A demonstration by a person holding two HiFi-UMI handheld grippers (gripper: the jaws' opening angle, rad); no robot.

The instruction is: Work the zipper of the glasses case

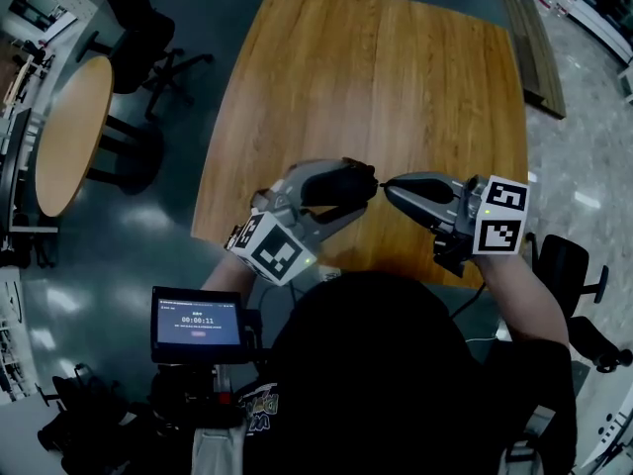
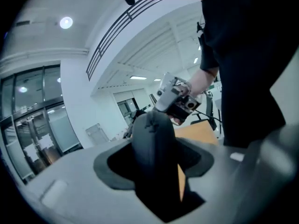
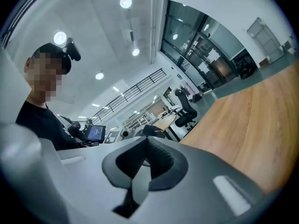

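The left gripper (image 1: 348,190) has its jaws clamped across the glasses case (image 1: 329,182), a dark, smooth, rounded shell lying crosswise over the near edge of the wooden table (image 1: 396,77). Just to its right, the right gripper (image 1: 388,185) has its jaws pressed together with the tips at the case's right end, though whether they pinch the zipper pull cannot be made out. Beyond both grippers the tabletop runs open to its far edge, with dark floor, a round table (image 1: 69,137) and an office chair (image 1: 148,38) well off to the left and pale floor past the right edge.
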